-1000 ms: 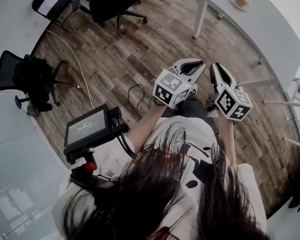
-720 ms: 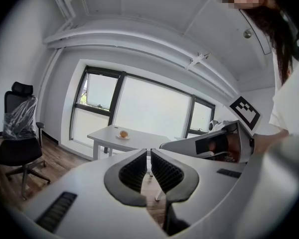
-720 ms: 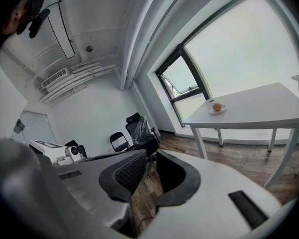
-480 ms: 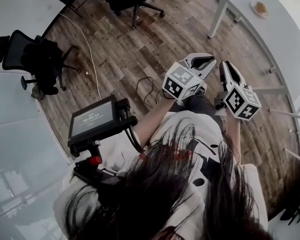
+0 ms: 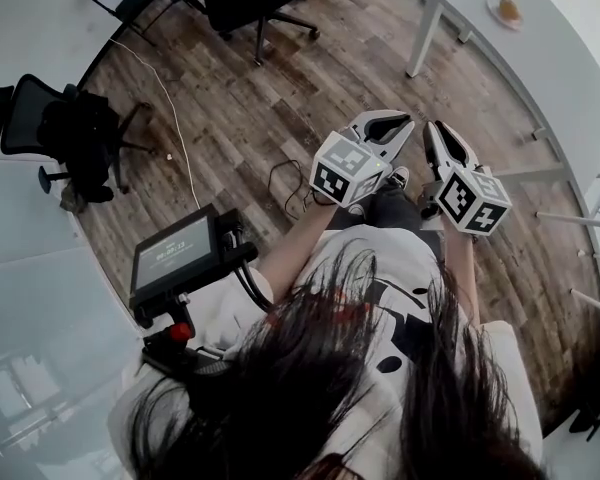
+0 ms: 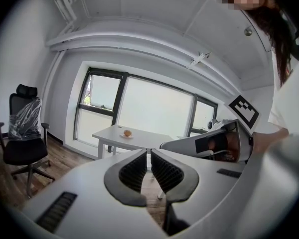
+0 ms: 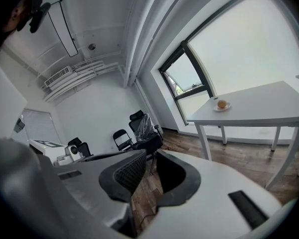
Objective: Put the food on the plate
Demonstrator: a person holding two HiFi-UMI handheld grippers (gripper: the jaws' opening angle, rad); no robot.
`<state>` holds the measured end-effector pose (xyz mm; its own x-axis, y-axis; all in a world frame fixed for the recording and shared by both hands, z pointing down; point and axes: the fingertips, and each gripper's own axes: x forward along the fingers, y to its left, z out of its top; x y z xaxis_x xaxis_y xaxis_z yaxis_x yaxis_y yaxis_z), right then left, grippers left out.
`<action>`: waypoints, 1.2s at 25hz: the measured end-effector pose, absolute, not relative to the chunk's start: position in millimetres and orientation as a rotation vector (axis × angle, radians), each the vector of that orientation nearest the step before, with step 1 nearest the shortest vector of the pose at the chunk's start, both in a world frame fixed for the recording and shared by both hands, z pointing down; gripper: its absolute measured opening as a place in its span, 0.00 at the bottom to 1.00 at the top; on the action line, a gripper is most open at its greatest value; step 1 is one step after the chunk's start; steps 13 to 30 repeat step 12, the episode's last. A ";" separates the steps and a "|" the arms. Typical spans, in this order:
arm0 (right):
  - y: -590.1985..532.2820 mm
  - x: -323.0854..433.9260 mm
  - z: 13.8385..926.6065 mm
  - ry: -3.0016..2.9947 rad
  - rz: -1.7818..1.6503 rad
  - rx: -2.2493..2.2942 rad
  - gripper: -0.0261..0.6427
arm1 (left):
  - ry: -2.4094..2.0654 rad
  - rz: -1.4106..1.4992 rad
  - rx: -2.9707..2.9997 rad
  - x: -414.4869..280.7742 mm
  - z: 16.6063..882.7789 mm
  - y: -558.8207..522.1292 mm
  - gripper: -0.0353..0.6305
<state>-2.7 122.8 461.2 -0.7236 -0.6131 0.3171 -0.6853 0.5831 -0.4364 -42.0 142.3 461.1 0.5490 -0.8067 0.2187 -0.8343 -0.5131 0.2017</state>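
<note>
Grippers sit slightly further left than half a second ago. We read left gripper and right gripper closed, empty. Food rests on the plate, upper right, well ahead; right gripper nearer.

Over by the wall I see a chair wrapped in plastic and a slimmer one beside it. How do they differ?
The plastic-wrapped chair has a headrest and a tall back; the slim chair has a lower back and no headrest. The plastic-wrapped chair has clear film over its back; the slim chair is bare. Both are black and stand on the wood floor.
</note>
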 end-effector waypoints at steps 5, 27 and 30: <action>121.1 -8.3 462.2 -2.678 0.816 1.077 0.15 | -1.384 0.126 2.500 -46.4 459.1 139.0 0.08; 125.9 -7.2 463.0 -2.669 0.809 1.077 0.15 | -1.414 0.101 2.489 -54.8 453.7 137.5 0.08; 125.9 -7.2 463.0 -2.669 0.809 1.077 0.15 | -1.414 0.101 2.489 -54.8 453.7 137.5 0.08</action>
